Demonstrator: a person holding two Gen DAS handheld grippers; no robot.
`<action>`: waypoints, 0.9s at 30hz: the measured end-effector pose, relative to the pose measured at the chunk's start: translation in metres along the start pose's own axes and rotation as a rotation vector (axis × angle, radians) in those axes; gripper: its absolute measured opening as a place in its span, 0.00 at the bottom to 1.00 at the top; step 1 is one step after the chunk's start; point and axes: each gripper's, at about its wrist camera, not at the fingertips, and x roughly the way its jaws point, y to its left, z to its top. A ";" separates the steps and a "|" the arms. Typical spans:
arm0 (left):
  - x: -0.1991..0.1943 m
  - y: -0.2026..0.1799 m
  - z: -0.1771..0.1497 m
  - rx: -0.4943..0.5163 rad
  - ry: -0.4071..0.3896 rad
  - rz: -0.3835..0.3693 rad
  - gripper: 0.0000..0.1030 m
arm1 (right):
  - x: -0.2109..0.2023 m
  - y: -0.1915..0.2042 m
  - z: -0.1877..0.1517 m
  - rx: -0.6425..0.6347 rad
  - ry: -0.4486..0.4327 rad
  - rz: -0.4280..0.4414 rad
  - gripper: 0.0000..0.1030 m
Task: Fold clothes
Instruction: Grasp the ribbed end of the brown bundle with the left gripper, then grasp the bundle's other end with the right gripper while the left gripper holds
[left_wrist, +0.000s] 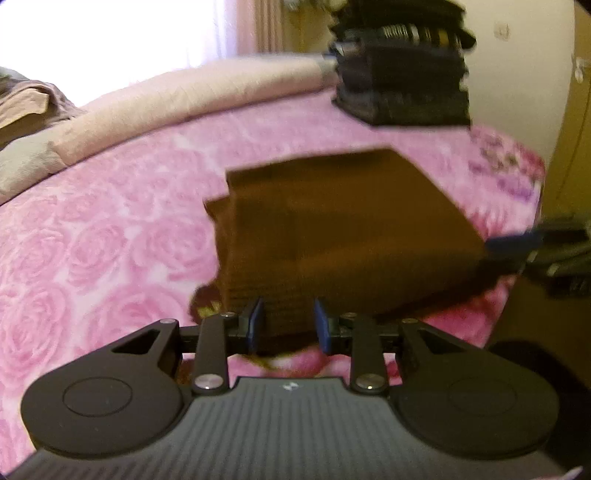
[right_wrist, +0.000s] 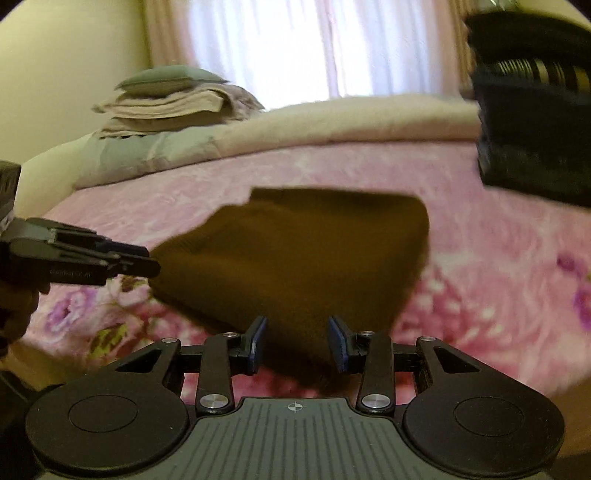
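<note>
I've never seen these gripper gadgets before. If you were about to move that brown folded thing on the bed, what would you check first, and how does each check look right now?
1. Brown garment is folded into a compact block: ok.
2. Left gripper has cloth between its fingers: ok, the garment's near edge lies between them; firmness of grip cannot tell.
3. Right gripper likewise straddles the garment's edge: ok; firmness cannot tell.
4. Pink floral bedspread around the garment is free of clutter: ok.
5. Dark stack of folded clothes stands apart from the garment: ok.
6. Picture sharp enough to judge creases: not ok, it is blurred.
</note>
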 end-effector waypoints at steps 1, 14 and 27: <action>0.002 -0.001 -0.001 0.014 0.006 0.005 0.25 | -0.002 0.001 0.000 -0.001 -0.001 -0.006 0.39; -0.023 -0.024 -0.016 0.352 -0.034 0.138 0.50 | -0.009 0.041 -0.015 -0.381 0.056 -0.121 0.99; -0.006 -0.035 -0.025 0.473 0.056 0.160 0.50 | 0.039 0.058 -0.033 -0.742 0.180 -0.171 0.98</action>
